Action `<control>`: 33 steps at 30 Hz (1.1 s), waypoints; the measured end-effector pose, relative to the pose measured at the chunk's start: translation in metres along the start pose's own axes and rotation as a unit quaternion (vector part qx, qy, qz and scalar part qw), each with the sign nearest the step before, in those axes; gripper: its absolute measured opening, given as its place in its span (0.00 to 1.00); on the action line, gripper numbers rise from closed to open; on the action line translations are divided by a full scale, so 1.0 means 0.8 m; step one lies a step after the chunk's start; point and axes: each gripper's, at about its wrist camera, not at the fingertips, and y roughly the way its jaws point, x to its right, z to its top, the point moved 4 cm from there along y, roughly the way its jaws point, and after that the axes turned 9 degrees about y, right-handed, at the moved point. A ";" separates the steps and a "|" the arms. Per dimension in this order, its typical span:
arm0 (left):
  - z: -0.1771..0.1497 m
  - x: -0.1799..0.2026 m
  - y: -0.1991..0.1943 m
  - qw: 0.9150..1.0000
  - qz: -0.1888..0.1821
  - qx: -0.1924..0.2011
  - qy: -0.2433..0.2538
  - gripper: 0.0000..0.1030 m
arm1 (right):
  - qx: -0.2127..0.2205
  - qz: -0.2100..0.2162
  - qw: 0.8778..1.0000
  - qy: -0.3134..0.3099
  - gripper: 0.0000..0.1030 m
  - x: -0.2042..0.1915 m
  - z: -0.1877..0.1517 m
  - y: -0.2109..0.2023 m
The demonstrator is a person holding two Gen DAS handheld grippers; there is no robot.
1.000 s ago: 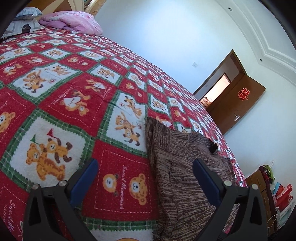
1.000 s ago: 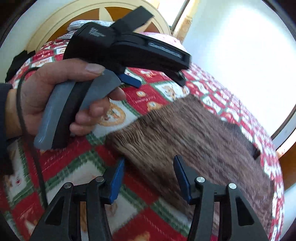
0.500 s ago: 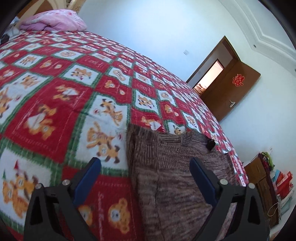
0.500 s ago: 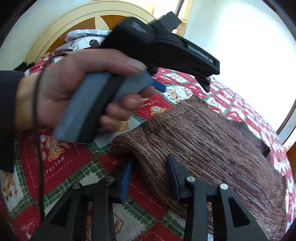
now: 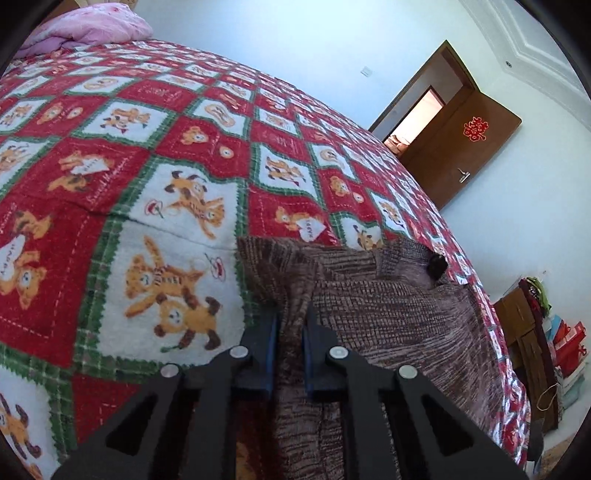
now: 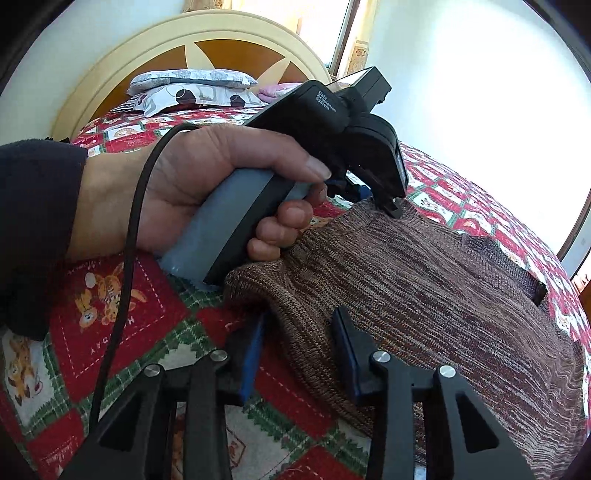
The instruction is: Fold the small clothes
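A brown knitted garment (image 5: pixel 388 332) lies flat on the bed; it also shows in the right wrist view (image 6: pixel 424 295). My left gripper (image 5: pixel 290 325) is shut on the garment's near edge, with fabric pinched between its blue pads. In the right wrist view the person's left hand holds that gripper (image 6: pixel 384 206) at the garment's far corner. My right gripper (image 6: pixel 301 332) is partly open, its jaws astride the garment's near corner, with fabric between them.
The bed has a red, green and white bear-patterned blanket (image 5: pixel 147 184). A pink pillow (image 5: pixel 88 29) and a grey patterned pillow (image 6: pixel 192 86) lie by the cream headboard (image 6: pixel 177 40). A brown door (image 5: pixel 458 155) stands open beyond the bed.
My left gripper has closed on the garment's edge, from wide open. My right gripper has moved forward over the near corner and its jaws have narrowed.
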 end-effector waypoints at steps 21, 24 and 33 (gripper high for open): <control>-0.001 -0.014 0.001 0.999 -0.022 0.002 -0.036 0.11 | 0.010 0.062 0.992 0.105 0.10 0.039 0.013 -0.025; -0.003 -0.017 -0.001 0.998 -0.026 0.005 -0.049 0.11 | 0.010 0.068 0.991 0.117 0.09 0.044 0.013 -0.029; 0.003 -0.001 -0.032 0.991 -0.067 0.045 -0.106 0.10 | 0.022 0.084 0.986 0.140 0.09 0.074 0.023 -0.071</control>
